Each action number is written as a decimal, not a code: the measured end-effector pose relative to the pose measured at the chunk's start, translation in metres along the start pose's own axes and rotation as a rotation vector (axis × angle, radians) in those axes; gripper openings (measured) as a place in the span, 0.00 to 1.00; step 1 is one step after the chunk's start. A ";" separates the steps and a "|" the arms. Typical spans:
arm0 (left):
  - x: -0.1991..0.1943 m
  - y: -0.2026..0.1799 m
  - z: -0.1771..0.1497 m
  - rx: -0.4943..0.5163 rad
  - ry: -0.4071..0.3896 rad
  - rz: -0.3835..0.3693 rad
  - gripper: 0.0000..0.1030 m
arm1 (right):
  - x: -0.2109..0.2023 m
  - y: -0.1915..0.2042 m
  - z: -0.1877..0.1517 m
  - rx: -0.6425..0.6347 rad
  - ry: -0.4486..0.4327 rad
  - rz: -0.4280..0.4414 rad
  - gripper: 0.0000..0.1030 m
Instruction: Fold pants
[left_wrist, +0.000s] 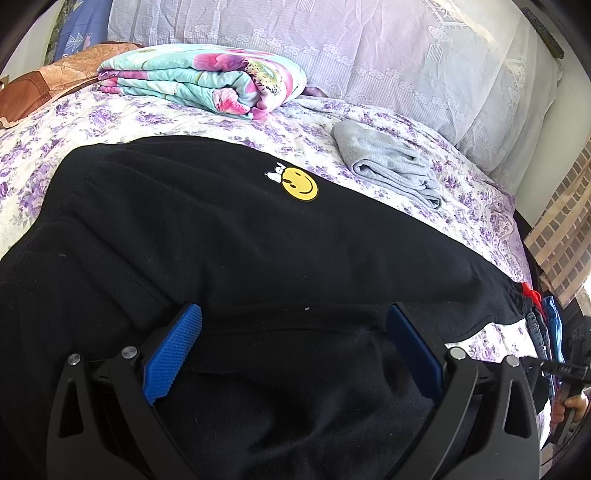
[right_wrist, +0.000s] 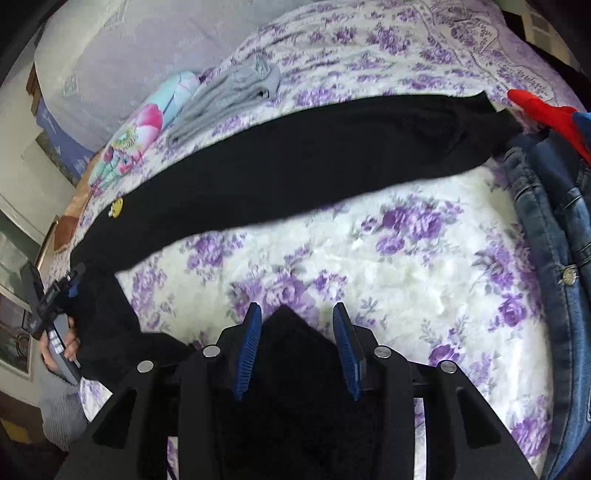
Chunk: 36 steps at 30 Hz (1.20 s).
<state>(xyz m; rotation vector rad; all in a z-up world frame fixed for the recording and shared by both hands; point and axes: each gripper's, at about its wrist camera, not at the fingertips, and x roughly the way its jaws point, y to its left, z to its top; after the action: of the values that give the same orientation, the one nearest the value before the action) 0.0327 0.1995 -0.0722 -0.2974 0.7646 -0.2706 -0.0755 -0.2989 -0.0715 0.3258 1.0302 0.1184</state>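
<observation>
While the left claw (left_wrist: 293, 321) hides it, right view shows jeans (right_wrist: 554, 229).

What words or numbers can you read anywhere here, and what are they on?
No words or numbers can be read.
The black pants carry a yellow smiley patch with a small white cartoon dog on top: a picture, no letters.
The jeans button may be embossed, but it is too small to read.
The framed pictures on the wall are too blurred to read.
</observation>
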 end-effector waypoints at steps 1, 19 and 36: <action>0.000 0.000 0.000 0.000 0.001 0.001 0.95 | 0.001 0.004 -0.005 -0.040 -0.005 -0.023 0.41; -0.002 0.004 0.000 -0.012 -0.006 -0.022 0.95 | -0.157 0.036 0.048 -0.278 -0.539 -0.091 0.12; -0.002 0.002 0.000 -0.006 -0.003 -0.016 0.95 | -0.143 -0.097 -0.092 0.151 -0.258 -0.049 0.58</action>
<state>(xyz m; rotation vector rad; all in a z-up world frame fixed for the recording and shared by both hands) 0.0313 0.2026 -0.0719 -0.3102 0.7605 -0.2833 -0.2336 -0.4072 -0.0287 0.4403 0.7917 -0.0453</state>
